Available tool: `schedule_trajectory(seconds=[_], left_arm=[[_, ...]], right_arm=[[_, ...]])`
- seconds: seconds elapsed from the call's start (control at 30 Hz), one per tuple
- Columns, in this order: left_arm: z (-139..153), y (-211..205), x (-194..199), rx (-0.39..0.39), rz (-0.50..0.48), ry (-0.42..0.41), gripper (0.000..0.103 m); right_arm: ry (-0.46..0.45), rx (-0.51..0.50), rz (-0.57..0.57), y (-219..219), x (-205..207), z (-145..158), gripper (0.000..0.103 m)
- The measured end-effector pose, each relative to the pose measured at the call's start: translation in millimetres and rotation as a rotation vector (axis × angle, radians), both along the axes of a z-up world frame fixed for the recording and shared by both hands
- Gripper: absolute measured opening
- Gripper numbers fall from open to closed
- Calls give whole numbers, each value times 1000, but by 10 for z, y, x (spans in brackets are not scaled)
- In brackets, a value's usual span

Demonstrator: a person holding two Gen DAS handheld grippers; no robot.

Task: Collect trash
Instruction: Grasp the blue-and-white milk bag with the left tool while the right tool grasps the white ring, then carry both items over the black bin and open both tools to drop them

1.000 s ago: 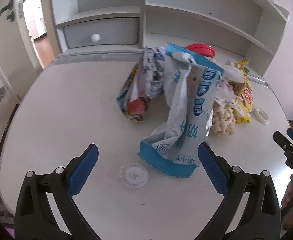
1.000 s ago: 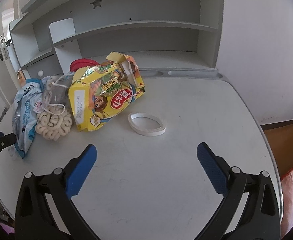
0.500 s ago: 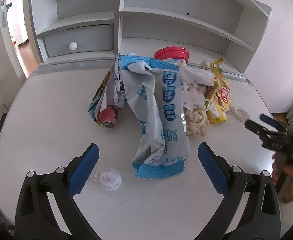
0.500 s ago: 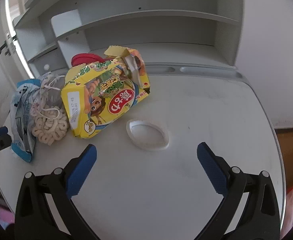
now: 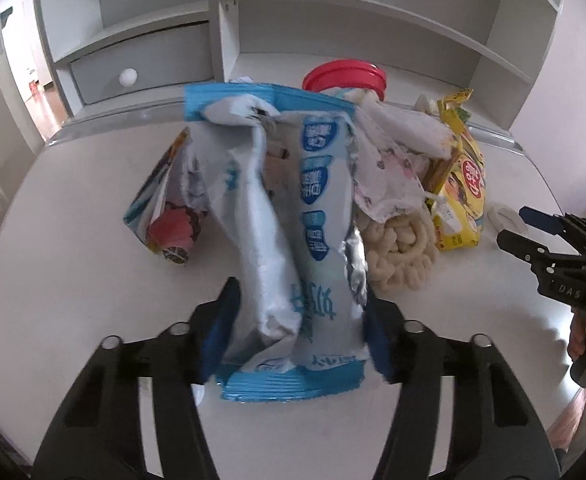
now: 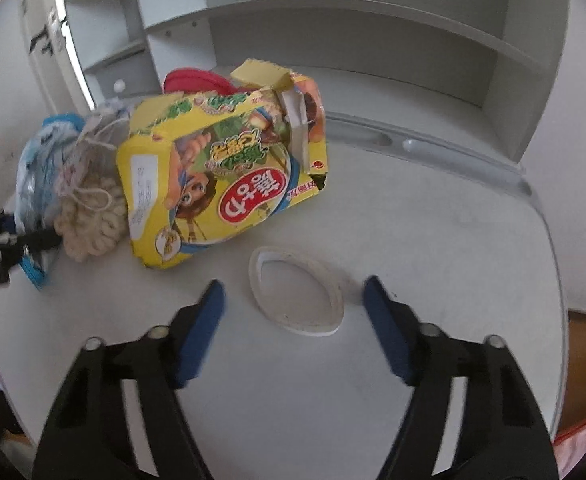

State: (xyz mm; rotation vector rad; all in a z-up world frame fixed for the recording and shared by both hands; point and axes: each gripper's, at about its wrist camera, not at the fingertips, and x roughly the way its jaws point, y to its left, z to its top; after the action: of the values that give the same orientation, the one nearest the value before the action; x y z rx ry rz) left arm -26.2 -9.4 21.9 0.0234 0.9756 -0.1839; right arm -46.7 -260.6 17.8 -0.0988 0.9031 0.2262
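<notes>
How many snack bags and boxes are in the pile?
3, maybe more hidden: blue-white bag between the left tool fingers, colourful bag at its left, yellow box at the right.

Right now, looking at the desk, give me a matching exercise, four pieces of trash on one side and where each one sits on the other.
Things:
1. blue and white wrapper
2. white tape ring
3. yellow snack box
4. red lid

Places:
A. at the back of the pile
B. between the left gripper's fingers
C. ahead of the right gripper, between its open fingers
D. beside the tape ring, lying tilted

Pairs: 1-B, 2-C, 3-D, 4-A
</notes>
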Motion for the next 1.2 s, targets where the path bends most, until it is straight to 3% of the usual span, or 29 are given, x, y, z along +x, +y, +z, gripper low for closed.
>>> schedule_trajectory(seconds=[0.03, 0.07, 0.2, 0.37, 0.7, 0.8, 0.83, 0.97, 1.03, 1.2], left_arm=[[9, 7, -7, 0, -2, -7, 45], [27, 20, -18, -2, -1, -16, 38], [51, 69, -33, -8, 12, -22, 30], [108, 181, -142, -40, 21, -34, 28], [367, 458, -388, -69, 74, -108, 28], [481, 409, -450, -15, 81, -152, 28], [533, 316, -452, 2, 54, -166, 28], [704, -332, -438, -65, -146, -162, 28], [792, -883, -475, -100, -293, -169, 28], [837, -2317, -860, -162, -654, -155, 28]], right_arm=[[-10, 11, 19, 16, -25, 12, 44], [-8, 27, 26, 29, -49, 15, 44], [-12, 28, 46, 109, -121, 30, 42], [-57, 94, -14, 10, -283, 152, 41], [-69, 101, -51, -29, -448, 191, 40], [-67, 119, -52, -48, -480, 154, 40], [-69, 121, -54, -55, -488, 149, 40], [-103, 178, -100, -328, -687, 302, 40], [-128, 192, -138, -534, -875, 435, 40], [-173, 182, -318, -1486, -1832, 747, 40]])
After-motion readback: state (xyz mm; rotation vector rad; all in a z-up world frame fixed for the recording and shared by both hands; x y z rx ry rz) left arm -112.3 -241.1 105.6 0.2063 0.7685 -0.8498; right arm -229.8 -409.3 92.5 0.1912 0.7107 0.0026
